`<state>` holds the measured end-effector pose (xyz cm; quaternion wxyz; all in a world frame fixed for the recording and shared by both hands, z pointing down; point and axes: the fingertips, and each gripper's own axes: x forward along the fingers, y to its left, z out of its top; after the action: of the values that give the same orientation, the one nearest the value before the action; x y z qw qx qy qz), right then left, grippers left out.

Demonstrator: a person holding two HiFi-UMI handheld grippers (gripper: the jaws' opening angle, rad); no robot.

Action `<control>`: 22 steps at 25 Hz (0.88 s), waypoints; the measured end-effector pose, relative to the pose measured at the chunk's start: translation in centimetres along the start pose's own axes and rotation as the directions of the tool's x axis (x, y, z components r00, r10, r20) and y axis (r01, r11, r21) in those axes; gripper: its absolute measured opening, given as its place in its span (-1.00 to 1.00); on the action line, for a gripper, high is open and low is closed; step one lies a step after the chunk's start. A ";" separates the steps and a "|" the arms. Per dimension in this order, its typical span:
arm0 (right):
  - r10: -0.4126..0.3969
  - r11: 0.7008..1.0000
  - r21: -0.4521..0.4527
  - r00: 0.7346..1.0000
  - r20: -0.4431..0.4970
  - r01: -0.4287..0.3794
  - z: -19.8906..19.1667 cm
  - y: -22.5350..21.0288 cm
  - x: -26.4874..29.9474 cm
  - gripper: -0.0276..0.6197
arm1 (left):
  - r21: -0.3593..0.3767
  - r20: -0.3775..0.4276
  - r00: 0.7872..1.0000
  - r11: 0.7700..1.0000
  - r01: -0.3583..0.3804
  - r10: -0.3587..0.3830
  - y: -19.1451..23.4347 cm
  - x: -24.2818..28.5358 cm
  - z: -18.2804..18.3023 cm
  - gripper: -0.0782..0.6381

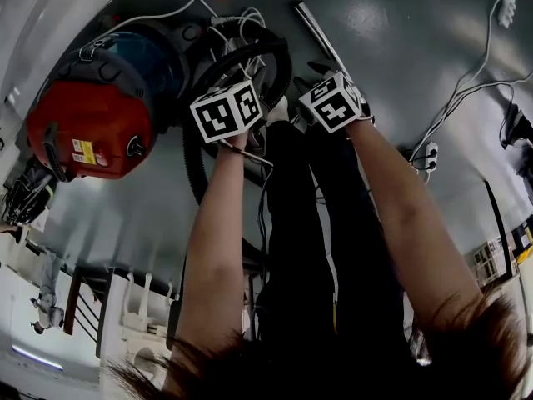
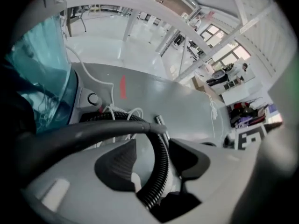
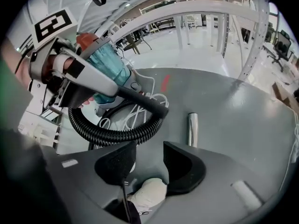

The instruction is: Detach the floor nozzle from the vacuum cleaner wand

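A gray floor [image 1: 400, 23] is spreading under everything. The vacuum cleaner [image 1: 100, 115], red with a teal bin, is sitting on it to the person's left. Its black ribbed hose [image 2: 163, 181] is curling past the left gripper [image 2: 154, 161], whose fingers are standing wide with the hose running between them, unpressed. The metal wand [image 3: 192, 129] is lying on the floor just beyond the right gripper [image 3: 149, 164], whose fingers are also gaping wide, holding nothing, above a pale shoe [image 3: 147, 195].

We get bright light and soft glare on the grey floor [image 3: 243, 111]; edges bend and darken, near parts blur.
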<state>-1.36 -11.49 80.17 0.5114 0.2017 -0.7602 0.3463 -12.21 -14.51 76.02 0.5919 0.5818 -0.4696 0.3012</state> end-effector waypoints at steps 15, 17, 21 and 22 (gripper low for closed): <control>-0.124 0.989 0.097 0.984 0.129 0.112 1.6 -1.5 -5.6 -0.92 | 0.310 0.170 0.984 0.951 0.002 -0.058 -5.5 -3.3 0.4 -0.75; -0.131 0.984 0.140 0.981 0.143 0.111 1.5 -1.5 -6.7 -0.92 | 0.311 0.172 0.983 0.950 0.014 -0.070 -6.1 -4.2 0.3 -0.75; -0.137 0.982 0.155 0.976 0.166 0.112 1.7 -0.7 -8.9 -0.92 | 0.298 0.195 0.978 0.955 0.017 -0.078 -7.0 -6.2 0.2 -0.76; -0.139 0.981 0.157 0.975 0.173 0.112 1.8 -0.4 -9.5 -0.92 | 0.302 0.193 0.978 0.953 0.014 -0.076 -7.2 -6.7 0.1 -0.76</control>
<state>1.51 -13.59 71.14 0.4442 0.3174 -0.7621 0.3482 -8.29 -14.37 67.07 0.4529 0.7029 -0.4629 0.2942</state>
